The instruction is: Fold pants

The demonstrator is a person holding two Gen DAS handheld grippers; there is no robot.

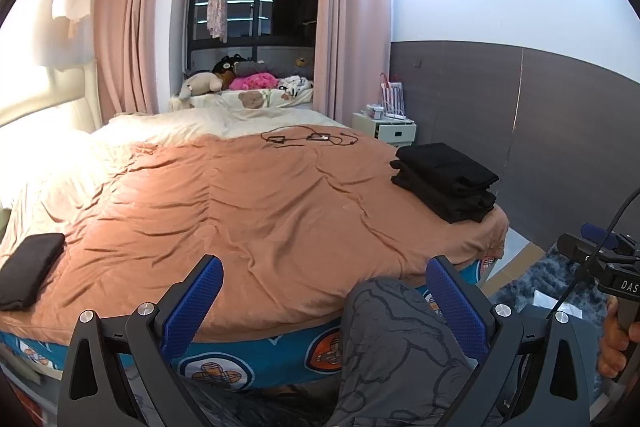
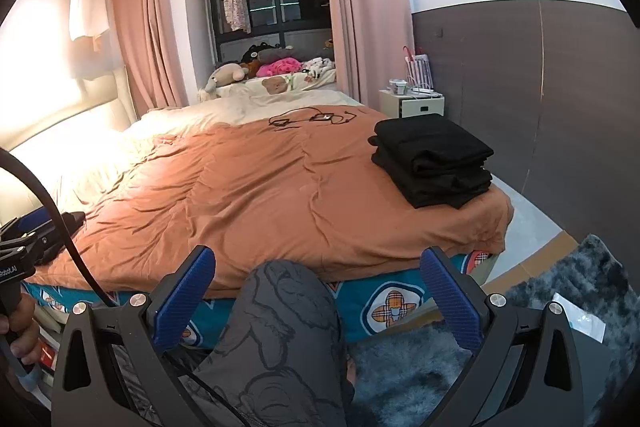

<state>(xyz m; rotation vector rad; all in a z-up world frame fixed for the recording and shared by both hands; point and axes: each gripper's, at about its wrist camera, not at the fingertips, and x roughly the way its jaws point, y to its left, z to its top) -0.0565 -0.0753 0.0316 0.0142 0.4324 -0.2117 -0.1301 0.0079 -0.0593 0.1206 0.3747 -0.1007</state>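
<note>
Meanwhile both grippers' fingers [image 1: 320,303] [image 2: 318,291] gape empty; a knee [image 2: 280,307] fronts the bed [image 2: 260,187], stacked black pants [image 2: 434,159] beyond.

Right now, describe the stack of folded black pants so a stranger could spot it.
Find the wide bed under the rumpled orange-brown cover. The stack of folded black pants sits at its near right corner, towards the grey wall. Unlike the single dark folded cloth at the left edge, it is several layers high.
</note>
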